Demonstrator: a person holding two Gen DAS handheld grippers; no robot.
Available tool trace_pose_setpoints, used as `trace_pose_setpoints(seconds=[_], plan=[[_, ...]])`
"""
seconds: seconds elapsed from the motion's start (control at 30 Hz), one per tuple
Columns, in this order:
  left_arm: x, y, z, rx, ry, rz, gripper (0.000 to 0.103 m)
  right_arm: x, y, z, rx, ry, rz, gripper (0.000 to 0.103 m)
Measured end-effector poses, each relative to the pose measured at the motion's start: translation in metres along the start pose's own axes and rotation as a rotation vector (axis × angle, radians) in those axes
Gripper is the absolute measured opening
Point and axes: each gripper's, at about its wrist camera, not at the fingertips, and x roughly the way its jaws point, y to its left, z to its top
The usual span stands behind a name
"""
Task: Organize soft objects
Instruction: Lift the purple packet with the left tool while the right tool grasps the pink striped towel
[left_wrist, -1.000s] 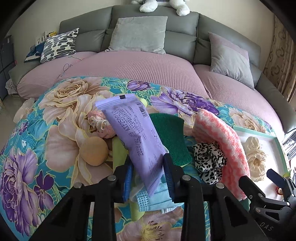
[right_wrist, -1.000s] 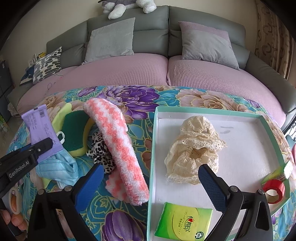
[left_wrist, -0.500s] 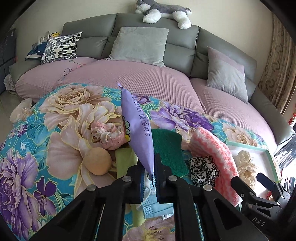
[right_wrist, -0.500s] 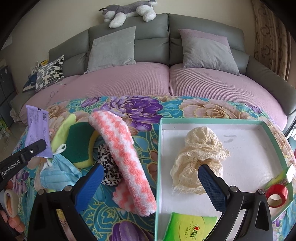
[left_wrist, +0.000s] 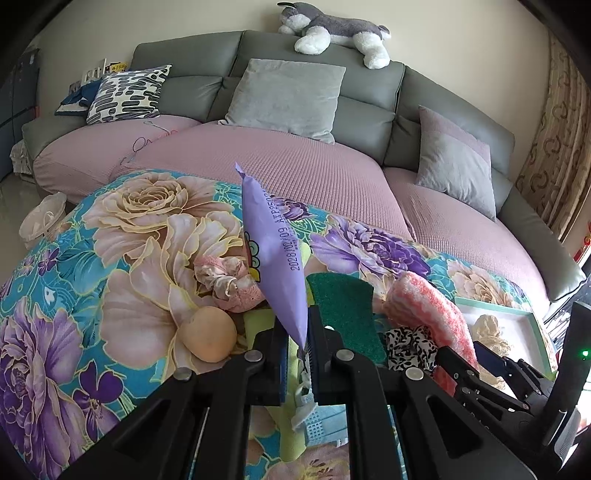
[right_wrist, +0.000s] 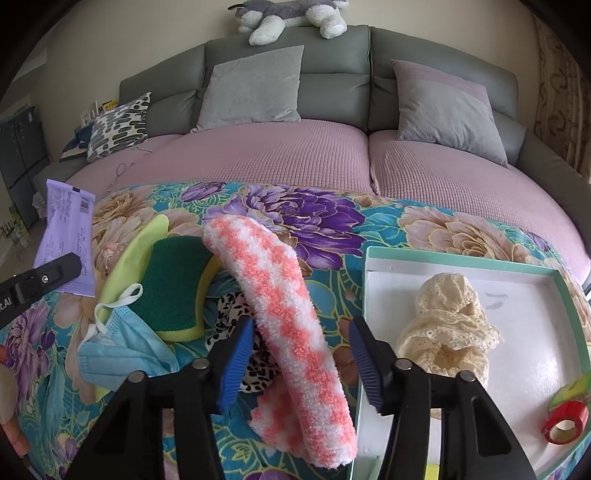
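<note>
Change noted: my left gripper (left_wrist: 297, 350) has clamped thin on the purple pouch (left_wrist: 275, 258) at centre frame and lifted it edge-on; its long axis runs up toward upper left. My right gripper (right_wrist: 301, 354) is closing around the pink fuzzy sock (right_wrist: 284, 317), lying lengthwise lower centre, beside the tray (right_wrist: 461, 258). Sorting proceeds.

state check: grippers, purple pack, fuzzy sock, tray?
left gripper: jaws shut on purple pack
purple pack: held, tilted
right gripper: jaws closing around pink-and-white fuzzy sock
pink-and-white fuzzy sock: lying on floral cloth
tray: holds cream lace piece
</note>
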Motion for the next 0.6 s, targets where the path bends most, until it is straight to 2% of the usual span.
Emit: trace_pose_setpoints(seconds=[0.03,0.23,0.47,0.6], plan=[[0.001,0.0,0.0,0.001,0.002,0.0,0.009,0.001,0.0,0.0,0.001,0.003,0.002,0.037],[0.002,-0.001,0.0,0.004,0.004,0.0,0.009,-0.001,0.0,0.002,0.008,-0.009,0.019,0.017],[-0.001,-0.004,0.001,0.016,-0.008,0.002,0.009,-0.015,-0.008,0.007,0.043,-0.048,0.052,0.009],[-0.006,-0.007,0.003,0.024,-0.024,0.0,0.009,-0.03,-0.013,0.011,0.063,-0.098,0.061,0.009]])
